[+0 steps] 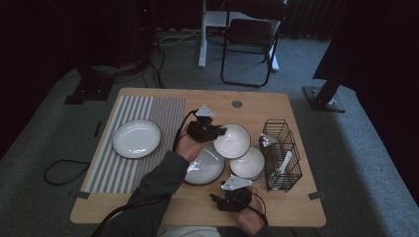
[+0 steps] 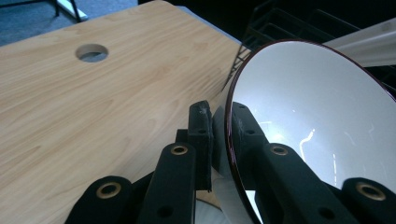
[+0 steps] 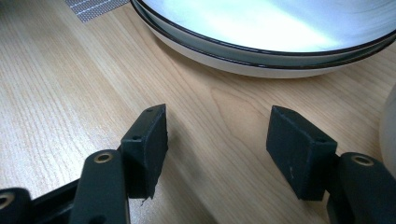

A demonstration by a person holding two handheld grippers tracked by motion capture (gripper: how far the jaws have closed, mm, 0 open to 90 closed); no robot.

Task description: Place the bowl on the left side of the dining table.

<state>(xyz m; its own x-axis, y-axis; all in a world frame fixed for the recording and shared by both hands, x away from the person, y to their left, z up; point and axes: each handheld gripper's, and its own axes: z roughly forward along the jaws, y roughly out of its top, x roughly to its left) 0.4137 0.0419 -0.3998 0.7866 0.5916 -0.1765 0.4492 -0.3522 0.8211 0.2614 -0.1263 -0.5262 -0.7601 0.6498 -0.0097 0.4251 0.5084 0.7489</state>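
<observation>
We see the left gripper [image 1: 221,131] clamped on the rim of a white bowl [image 1: 232,140], at the bowl's left edge in the high view. In the left gripper view the jaws pinch the dark-edged rim [image 2: 229,126], one pad outside, one inside; the bowl [image 2: 317,116] stands tilted up on edge, off the wooden table [image 2: 93,107]. From the high view we place this bowl near the table's middle, just above two other pieces of crockery: a white plate [image 1: 203,168] lower left of it, and a second white bowl [image 1: 247,163] lower right. It overlaps both in that view; we cannot tell if it touches them.

The right gripper [image 1: 217,201] sits at the near edge of the table [image 1: 276,106], its jaws apart with nothing between them. In the right gripper view we see the two pads spread over bare wood, with the plate [image 3: 261,32] just ahead.

A black wire rack [image 1: 282,154] stands right of the bowls, a white utensil [image 1: 285,163] in it. A second white plate [image 1: 136,138] lies well apart on the striped mat [image 1: 128,148] at left. There is a round hole [image 1: 237,104] in the tabletop behind the held bowl, also seen in the left gripper view [image 2: 91,52].
</observation>
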